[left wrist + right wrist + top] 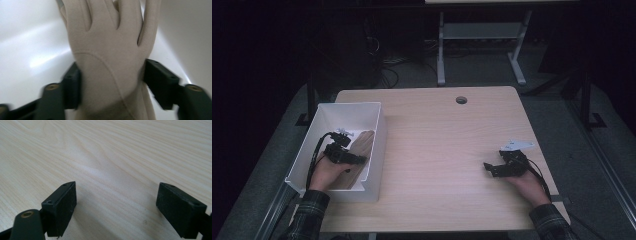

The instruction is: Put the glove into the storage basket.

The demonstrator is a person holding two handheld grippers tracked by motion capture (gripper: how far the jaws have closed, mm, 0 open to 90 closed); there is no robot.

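Left gripper (110, 82) jaws parted around soft beige glove (110, 50) in glossy white bin (377, 145), lower left; right gripper (116, 207) released over woodgrain table (112, 150).

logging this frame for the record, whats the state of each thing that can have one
beige glove: lying flat in the bin, between the left jaws, fingers pointing away from them
white bin: upright at the table's left edge, open top, glove inside
left gripper: inside the bin, jaws open either side of the glove
right gripper: resting low on the bare tabletop, jaws open, nothing between them
wooden table: bare apart from the bin and right gripper
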